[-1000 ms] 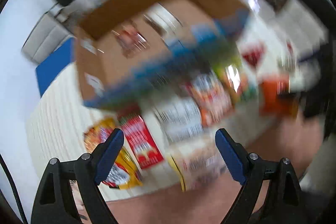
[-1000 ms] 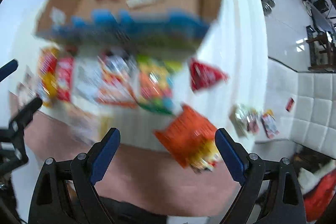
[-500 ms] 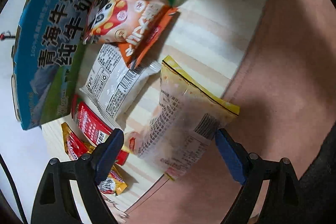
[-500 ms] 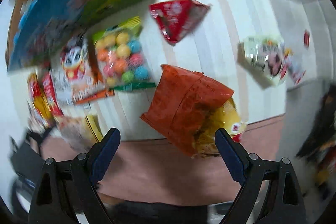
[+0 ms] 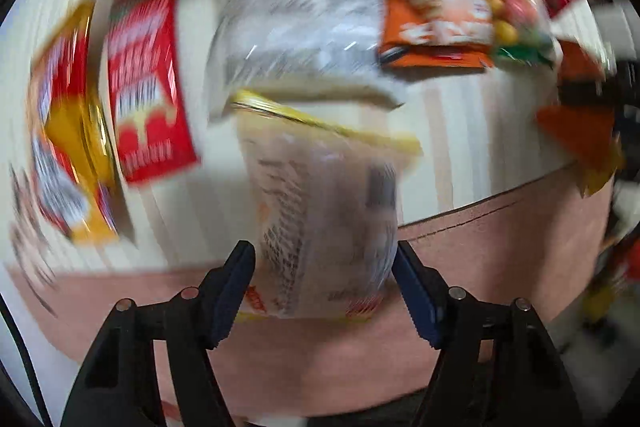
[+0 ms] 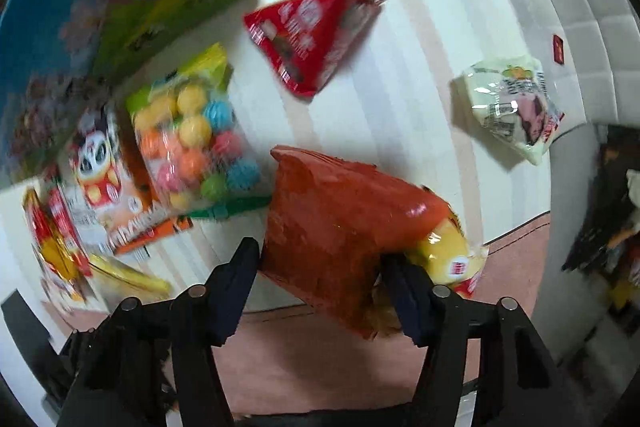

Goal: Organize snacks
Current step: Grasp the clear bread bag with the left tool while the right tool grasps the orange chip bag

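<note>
Motion blur smears the print on the yellow-edged packet (image 5: 320, 219) beyond reading.

Both wrist views look down closely, sharing the orange-and-white snack bag (image 5: 436, 7) (image 6: 108, 183).

Glossy plastic orange packet (image 6: 336, 223) (crinkled), matt striped tablecloth (image 6: 400, 75).

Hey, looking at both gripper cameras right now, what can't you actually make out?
- Left wrist view: motion blur smears the print on the clear yellow-edged packet between the left gripper fingers.
- Right wrist view: the orange bag covers most of the yellow packet; the blue-green box runs off the frame edge.
</note>
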The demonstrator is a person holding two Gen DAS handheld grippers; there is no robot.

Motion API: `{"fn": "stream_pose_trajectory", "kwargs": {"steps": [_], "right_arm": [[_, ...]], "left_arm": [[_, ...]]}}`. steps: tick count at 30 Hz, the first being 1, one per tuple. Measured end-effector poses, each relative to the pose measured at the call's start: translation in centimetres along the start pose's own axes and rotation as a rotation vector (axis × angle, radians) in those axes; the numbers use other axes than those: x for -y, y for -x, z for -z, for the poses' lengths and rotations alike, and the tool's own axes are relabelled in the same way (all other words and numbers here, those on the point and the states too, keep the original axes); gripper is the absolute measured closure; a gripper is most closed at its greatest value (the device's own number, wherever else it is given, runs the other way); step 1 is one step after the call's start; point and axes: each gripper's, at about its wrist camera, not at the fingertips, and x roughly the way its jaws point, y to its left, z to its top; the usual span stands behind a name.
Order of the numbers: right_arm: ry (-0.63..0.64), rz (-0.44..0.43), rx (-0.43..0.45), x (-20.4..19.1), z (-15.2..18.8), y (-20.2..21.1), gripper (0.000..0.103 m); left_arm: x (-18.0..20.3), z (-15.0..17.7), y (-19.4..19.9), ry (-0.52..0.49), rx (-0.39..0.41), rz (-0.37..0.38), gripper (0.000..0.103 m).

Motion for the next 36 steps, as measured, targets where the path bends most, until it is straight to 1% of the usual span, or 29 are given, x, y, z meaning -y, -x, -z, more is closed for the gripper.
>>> {"fn": "stream_pose_trajectory", "kwargs": {"steps": [2, 5, 7, 10, 12, 13, 16, 17, 18, 20, 22, 23, 26, 28, 29, 31, 32, 36], "right_arm": [[0.050, 0.016, -0.004, -0.3, 0.7, -0.1, 0.041], [0.136, 0.014, -0.046, -1.0, 2.4, -0.9, 0.044], [0.194, 0.027, -0.061, -1.4, 3.5, -1.3, 0.044], [0.301, 0.045, -0.088, -2.2, 5.4, -1.8, 0.044], [0.334, 0.045, -0.097, -2.4, 6.1, -2.0, 0.044], [0.341, 0.039, -0.097, -2.4, 6.5, -2.0, 0.044], [0.298, -0.002, -0.097, -1.6, 7.1, -2.0, 0.042], [0.282, -0.010, -0.094, -1.5, 7.5, -2.2, 0.038], [0.262, -0.021, -0.088, -0.8, 7.4, -2.0, 0.033], [0.224, -0.032, -0.078, 0.5, 7.1, -1.9, 0.030], [0.180, -0.062, -0.076, 1.6, 7.0, -1.8, 0.030], [0.168, -0.071, -0.077, 2.9, 6.2, -1.5, 0.030], [0.128, -0.086, -0.068, 3.6, 5.6, -1.5, 0.030], [0.109, -0.096, -0.069, 4.5, 5.3, -1.9, 0.030], [0.102, -0.103, -0.069, 5.9, 4.5, -2.9, 0.030], [0.085, -0.105, -0.072, 6.6, 4.5, -3.0, 0.030], [0.081, -0.103, -0.075, 6.0, 4.1, -3.6, 0.030], [0.066, -0.095, -0.070, 7.4, 4.5, -4.1, 0.030]], "left_arm": [[-1.4, 0.6, -0.4, 0.075, -0.019, 0.049, 0.034], [-2.4, 1.7, -1.1, 0.126, -0.033, 0.093, 0.034], [-2.6, 2.3, -1.3, 0.129, -0.025, 0.090, 0.034], [-2.0, 2.8, -1.0, 0.108, -0.002, 0.062, 0.034], [-1.8, 2.8, -0.8, 0.099, 0.011, 0.049, 0.034], [-0.7, 2.9, -0.3, 0.098, 0.015, 0.046, 0.034], [-0.8, 2.0, 0.0, 0.115, 0.014, 0.058, 0.034], [-0.6, 1.8, 0.0, 0.123, 0.012, 0.062, 0.034], [-0.8, 2.2, 0.4, 0.126, 0.011, 0.064, 0.034], [-0.7, 2.0, 0.1, 0.137, 0.010, 0.065, 0.034], [-1.1, 1.7, -0.5, 0.145, 0.008, 0.067, 0.034], [-1.4, 1.5, -0.9, 0.148, 0.009, 0.066, 0.034], [-1.6, 0.8, -1.7, 0.166, 0.009, 0.071, 0.034], [-1.8, 0.5, -1.9, 0.182, 0.009, 0.079, 0.034], [-2.0, 0.3, -2.0, 0.186, 0.009, 0.080, 0.034], [-2.0, 0.2, -2.1, 0.196, 0.014, 0.081, 0.034], [-2.0, 0.1, -2.1, 0.198, 0.016, 0.078, 0.034], [-2.0, -0.1, -2.0, 0.205, 0.030, 0.070, 0.034]]}}
